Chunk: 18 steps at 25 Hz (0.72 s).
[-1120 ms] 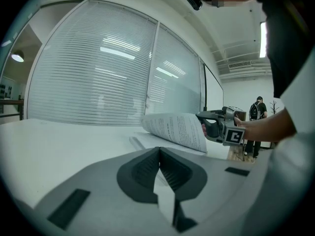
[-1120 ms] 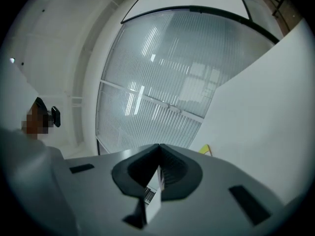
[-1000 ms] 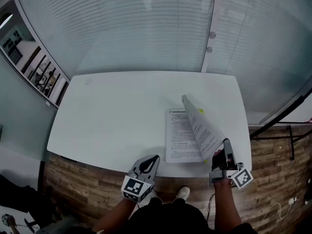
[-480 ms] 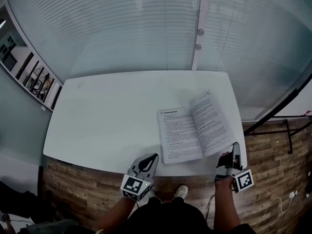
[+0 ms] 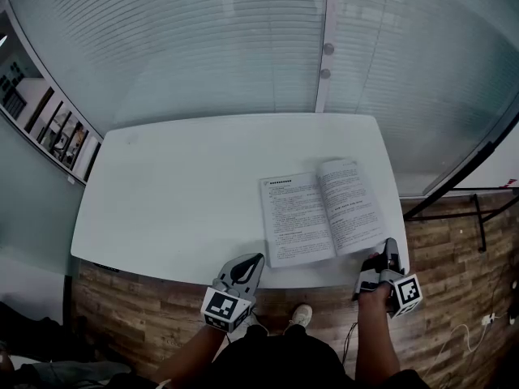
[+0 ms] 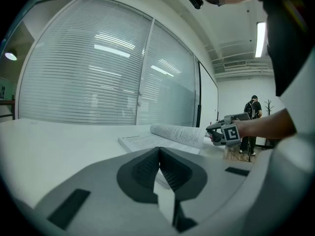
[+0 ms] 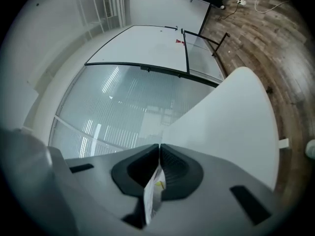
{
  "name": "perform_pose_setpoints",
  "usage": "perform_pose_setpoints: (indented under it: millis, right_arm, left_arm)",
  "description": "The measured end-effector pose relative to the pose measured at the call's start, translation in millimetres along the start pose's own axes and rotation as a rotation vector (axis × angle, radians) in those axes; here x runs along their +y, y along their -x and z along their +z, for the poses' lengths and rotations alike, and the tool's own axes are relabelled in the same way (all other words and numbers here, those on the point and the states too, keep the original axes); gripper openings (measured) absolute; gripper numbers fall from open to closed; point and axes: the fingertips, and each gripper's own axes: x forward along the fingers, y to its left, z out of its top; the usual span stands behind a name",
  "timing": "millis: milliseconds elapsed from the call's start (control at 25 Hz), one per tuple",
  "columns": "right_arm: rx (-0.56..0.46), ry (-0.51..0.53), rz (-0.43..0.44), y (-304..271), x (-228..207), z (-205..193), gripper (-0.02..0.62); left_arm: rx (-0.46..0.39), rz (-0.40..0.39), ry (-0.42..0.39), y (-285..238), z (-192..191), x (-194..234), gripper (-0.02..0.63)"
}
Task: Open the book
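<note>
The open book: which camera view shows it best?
The head view: the whole book lies open on the white table, both pages visible. The left gripper view shows it low, from the side. The right gripper view shows only page edges, close up.

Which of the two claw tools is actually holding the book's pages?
The right gripper: its jaws pinch the right-hand pages of the book. The left gripper is shut on nothing.
</note>
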Motion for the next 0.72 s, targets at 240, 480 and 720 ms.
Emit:
perform_pose_setpoints:
  millis: [240, 480, 720]
  right_arm:
    - [-0.028, 0.06, -0.072, 6.2, -9.1, 10.2, 0.048]
    - [-0.044, 0.296, -0.024, 16.0, 13.9, 15.8, 0.066]
    - [0.049, 0.653, 0.182, 17.5, 77.5, -18.6, 0.043]
  left_arm:
    - [-0.018, -0.005, -0.005, 1.2, 5.1, -3.9, 0.012]
    - [-0.01, -0.006, -0.005, -0.7, 1.4, -7.4, 0.012]
    - [0.008, -0.015, -0.009, -2.5, -0.8, -13.8, 0.012]
